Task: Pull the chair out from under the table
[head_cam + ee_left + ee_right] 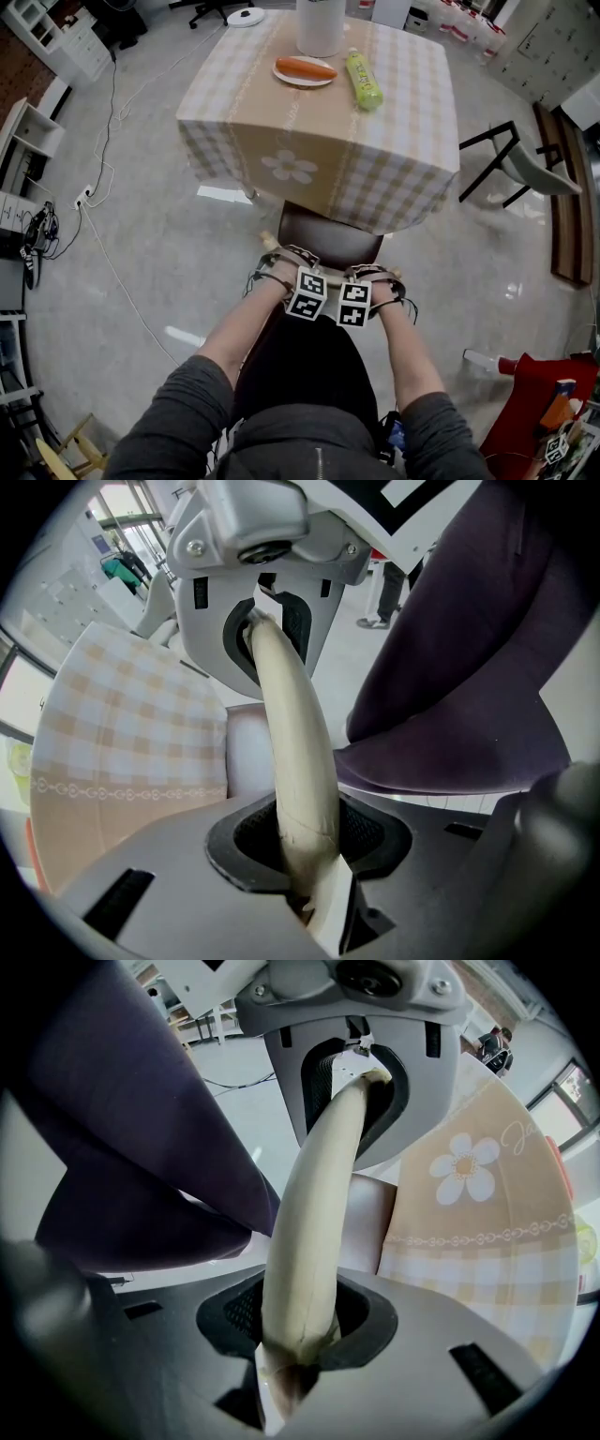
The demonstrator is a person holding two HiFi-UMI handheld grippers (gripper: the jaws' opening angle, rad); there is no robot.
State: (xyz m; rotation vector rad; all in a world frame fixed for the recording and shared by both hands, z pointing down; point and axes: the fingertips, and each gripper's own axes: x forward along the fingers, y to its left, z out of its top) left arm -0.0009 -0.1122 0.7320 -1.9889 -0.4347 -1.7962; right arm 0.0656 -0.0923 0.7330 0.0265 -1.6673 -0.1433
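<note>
Chair [328, 234]: dark seat, front part tucked beneath the table [394, 178], directly in front of the person.
Left claw [286, 742]: clamped across the chair's pale top rail [281, 686].
Right claw [319, 1213]: clamped on the same rail, just beside the left.
Heading: seat faces the table, back towards the person.
Long axis: the rail runs side to side across the person.
Slip risk: the rail looks smooth and curved, so a sharp tug could pull the pads off.
Swing risk: both grips sit near the middle, so an uneven pull could slew the chair into a table leg, probably hidden by the checked cloth [281, 141].
Cloth risk: snagging it could drag the bottle [364, 79] and plate [302, 73].
</note>
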